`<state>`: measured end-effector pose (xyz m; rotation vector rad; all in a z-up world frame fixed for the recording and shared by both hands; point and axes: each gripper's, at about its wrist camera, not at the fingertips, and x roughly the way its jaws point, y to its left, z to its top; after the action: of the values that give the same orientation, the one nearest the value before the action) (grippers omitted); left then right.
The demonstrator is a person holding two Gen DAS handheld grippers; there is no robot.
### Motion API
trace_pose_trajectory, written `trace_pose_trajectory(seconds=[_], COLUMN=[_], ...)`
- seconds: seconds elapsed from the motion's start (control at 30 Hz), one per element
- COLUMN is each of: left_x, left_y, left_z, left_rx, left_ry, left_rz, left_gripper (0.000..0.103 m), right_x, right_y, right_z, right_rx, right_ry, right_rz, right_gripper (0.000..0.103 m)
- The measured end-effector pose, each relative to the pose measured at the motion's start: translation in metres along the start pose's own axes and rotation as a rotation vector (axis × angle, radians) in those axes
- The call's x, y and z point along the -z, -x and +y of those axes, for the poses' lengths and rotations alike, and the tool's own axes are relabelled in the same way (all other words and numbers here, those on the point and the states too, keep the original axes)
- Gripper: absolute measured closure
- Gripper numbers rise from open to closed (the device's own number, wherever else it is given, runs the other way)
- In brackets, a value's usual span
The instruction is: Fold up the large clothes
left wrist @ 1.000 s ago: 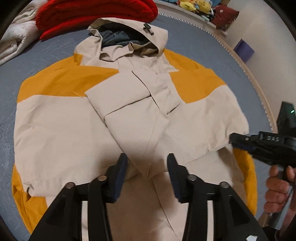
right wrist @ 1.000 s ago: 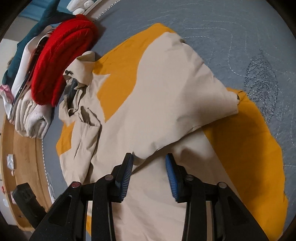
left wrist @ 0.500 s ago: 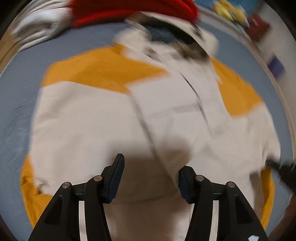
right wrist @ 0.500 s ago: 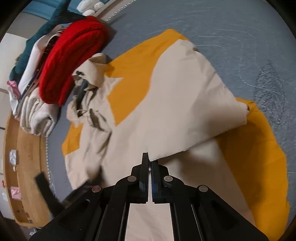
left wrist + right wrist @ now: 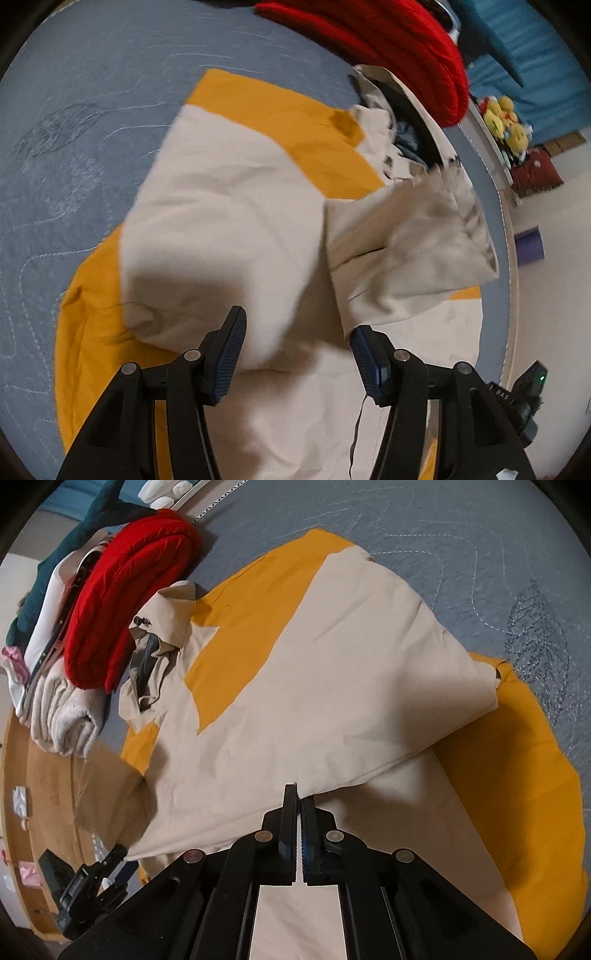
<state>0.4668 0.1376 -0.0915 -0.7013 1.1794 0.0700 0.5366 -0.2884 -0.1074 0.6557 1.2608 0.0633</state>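
Two sets of fingers are working over one beige and orange jacket [image 5: 229,221], which is lying spread on a grey-blue quilted bed [image 5: 74,110]. My right gripper [image 5: 299,801] is having its fingers closed together, and their tips are sitting at the lower edge of a folded beige panel; I cannot tell if the cloth is really pinched between them. My left gripper [image 5: 297,341] is standing with its fingers apart, about half open, and they are holding nothing. They are hanging just above the beige cloth near the folded sleeve [image 5: 406,251], which is lying across the body of the jacket. The hood [image 5: 162,627] is lying crumpled at the far end, just beside a red folded garment [image 5: 122,609]. A white fleece bundle [image 5: 62,709] is resting near the red one. Some yellow plush toys [image 5: 506,122] are sitting beyond the bed's edge.
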Motion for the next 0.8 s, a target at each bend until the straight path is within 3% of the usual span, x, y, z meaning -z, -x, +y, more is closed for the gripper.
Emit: trace_pose_trajectory(seconds=[0.1, 0.27, 0.33, 0.4, 0.47, 0.63, 0.77, 0.8], left_x=[-0.004, -0.014, -0.016, -0.016, -0.016, -0.018, -0.02, -0.02], left_y=[0.009, 0.009, 0.007, 0.006, 0.006, 0.031, 0.038, 0.039], left_z=[0.008, 0.023, 0.032, 0.045, 0.053, 0.046, 0.046, 0.047], left_rx=[-0.003, 0.064, 0.058, 0.037, 0.016, -0.018, -0.03, -0.043], left_ry=[0.018, 0.071, 0.098, 0.144, 0.186, 0.164, 0.156, 0.16], left_rz=[-0.023, -0.002, -0.005, 0.002, 0.003, -0.077, -0.093, -0.1], left_gripper=[0.054, 0.055, 0.064, 0.086, 0.093, 0.095, 0.095, 0.098], right_x=[0.0, -0.001, 0.0, 0.001, 0.001, 0.01, 0.012, 0.01], right_y=[-0.001, -0.006, -0.007, -0.004, 0.0, 0.042, 0.076, 0.081], right_z=[-0.003, -0.01, -0.011, -0.011, -0.009, -0.002, -0.003, -0.005], right_rx=[0.017, 0.033, 0.042, 0.062, 0.085, 0.279, 0.322, 0.296], right_ry=[-0.011, -0.054, -0.068, -0.063, -0.056, -0.045, -0.071, -0.07], right_rz=[-0.003, 0.014, 0.014, -0.002, -0.023, -0.239, -0.412, -0.436], right_gripper=[0.101, 0.095, 0.092, 0.088, 0.082, 0.079, 0.079, 0.079])
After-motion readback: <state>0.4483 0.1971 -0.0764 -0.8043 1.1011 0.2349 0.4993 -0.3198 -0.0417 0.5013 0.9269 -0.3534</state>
